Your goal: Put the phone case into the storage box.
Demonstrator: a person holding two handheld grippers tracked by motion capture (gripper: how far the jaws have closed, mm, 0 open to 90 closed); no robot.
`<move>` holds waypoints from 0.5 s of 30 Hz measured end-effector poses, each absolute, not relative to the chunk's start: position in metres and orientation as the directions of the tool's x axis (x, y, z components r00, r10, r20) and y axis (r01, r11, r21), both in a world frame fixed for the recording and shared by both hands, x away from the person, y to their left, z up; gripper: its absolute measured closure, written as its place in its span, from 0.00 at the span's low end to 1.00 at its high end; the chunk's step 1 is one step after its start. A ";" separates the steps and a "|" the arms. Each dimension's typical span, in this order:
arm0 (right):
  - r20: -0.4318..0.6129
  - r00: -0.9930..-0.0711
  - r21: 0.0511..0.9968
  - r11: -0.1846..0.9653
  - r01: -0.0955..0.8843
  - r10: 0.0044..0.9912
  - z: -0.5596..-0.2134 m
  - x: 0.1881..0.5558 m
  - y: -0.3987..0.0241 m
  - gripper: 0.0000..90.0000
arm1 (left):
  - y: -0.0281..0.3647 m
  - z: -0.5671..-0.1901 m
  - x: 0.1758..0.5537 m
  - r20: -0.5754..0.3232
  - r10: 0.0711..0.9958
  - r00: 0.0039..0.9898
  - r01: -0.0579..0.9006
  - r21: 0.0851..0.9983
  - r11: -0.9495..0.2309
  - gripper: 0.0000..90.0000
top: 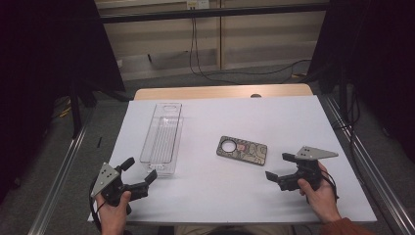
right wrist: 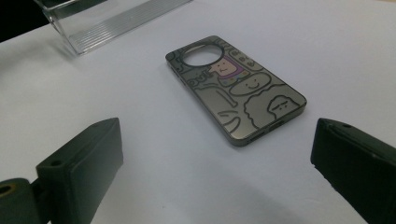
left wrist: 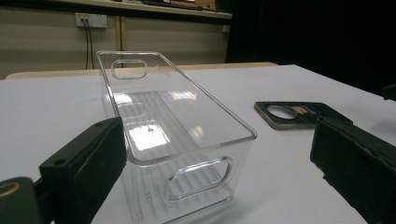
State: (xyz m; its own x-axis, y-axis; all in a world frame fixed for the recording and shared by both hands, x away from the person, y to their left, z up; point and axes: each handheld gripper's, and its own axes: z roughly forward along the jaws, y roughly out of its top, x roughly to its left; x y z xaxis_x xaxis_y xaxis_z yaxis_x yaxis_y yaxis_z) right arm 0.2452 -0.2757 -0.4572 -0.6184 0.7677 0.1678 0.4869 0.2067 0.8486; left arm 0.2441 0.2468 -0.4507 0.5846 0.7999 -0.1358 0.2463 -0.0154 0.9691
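Near the table's centre, a little toward four o'clock, lies the phone case [top: 242, 151], flat on the white table top [top: 274, 117], its round camera hole pointing toward nine o'clock. It is dark grey with outlined cartoon faces and one purple-and-pink patch beside the hole. At three o'clock of it the right gripper [top: 277, 166] faces it, jaws spread wide and holding nothing, near but not touching. To grip well, I judge it should come in low and square to the case's short end, so the jaws close across the long edges. At nine o'clock stands the clear bin [top: 162, 139], empty; the left gripper [top: 141, 172] waits at its near end, jaws likewise apart.
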 end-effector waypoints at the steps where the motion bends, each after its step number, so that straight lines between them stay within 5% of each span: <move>1: 0.172 -0.624 0.836 0.223 0.502 0.762 -0.456 0.247 -0.275 0.02 | 0.247 -0.451 0.244 -0.135 0.800 0.584 0.246 0.969 -0.016 0.04; 15: 0.136 -0.693 0.775 0.359 0.520 0.708 -0.447 0.276 -0.246 0.03 | 0.248 -0.451 0.244 -0.128 0.802 0.584 0.253 0.967 -0.030 0.04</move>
